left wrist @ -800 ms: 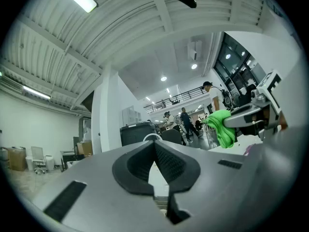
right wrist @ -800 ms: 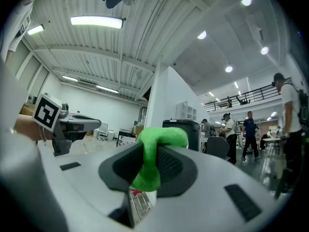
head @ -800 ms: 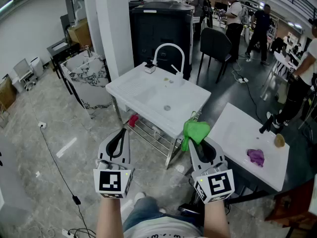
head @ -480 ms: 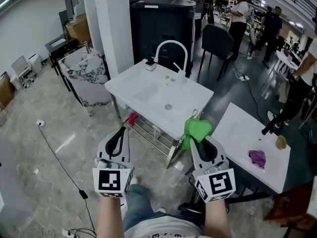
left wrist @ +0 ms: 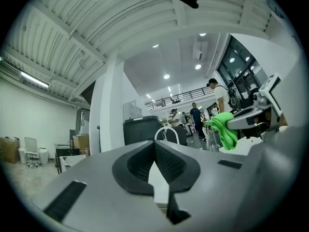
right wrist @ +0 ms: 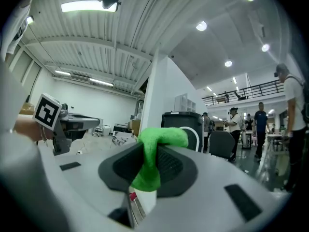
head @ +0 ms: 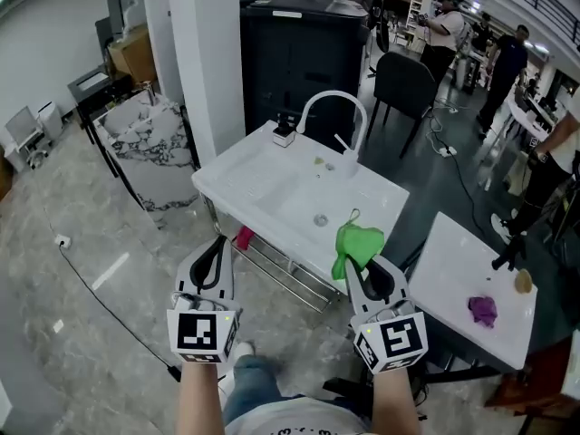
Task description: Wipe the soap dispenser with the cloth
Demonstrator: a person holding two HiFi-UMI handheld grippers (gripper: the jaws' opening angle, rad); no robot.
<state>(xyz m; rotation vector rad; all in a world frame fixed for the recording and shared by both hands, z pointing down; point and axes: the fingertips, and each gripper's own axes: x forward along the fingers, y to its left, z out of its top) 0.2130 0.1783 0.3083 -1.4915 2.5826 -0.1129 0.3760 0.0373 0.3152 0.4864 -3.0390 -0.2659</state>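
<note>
step: approach, wiping not begun | right gripper (head: 356,263): jaws clenched on green cloth (head: 359,241) | left gripper (head: 218,246): jaws closed, empty | next, likely: carry cloth to soap dispenser (head: 285,134), far corner of sink (head: 263,175)

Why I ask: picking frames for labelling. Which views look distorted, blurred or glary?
Head view: sharp, evenly lit, mildly bowed edges. Left gripper view: strong fisheye, black corners, foreground softly blurred. Right gripper view: same fisheye; green cloth fairly sharp, ceiling light blown out.
</note>
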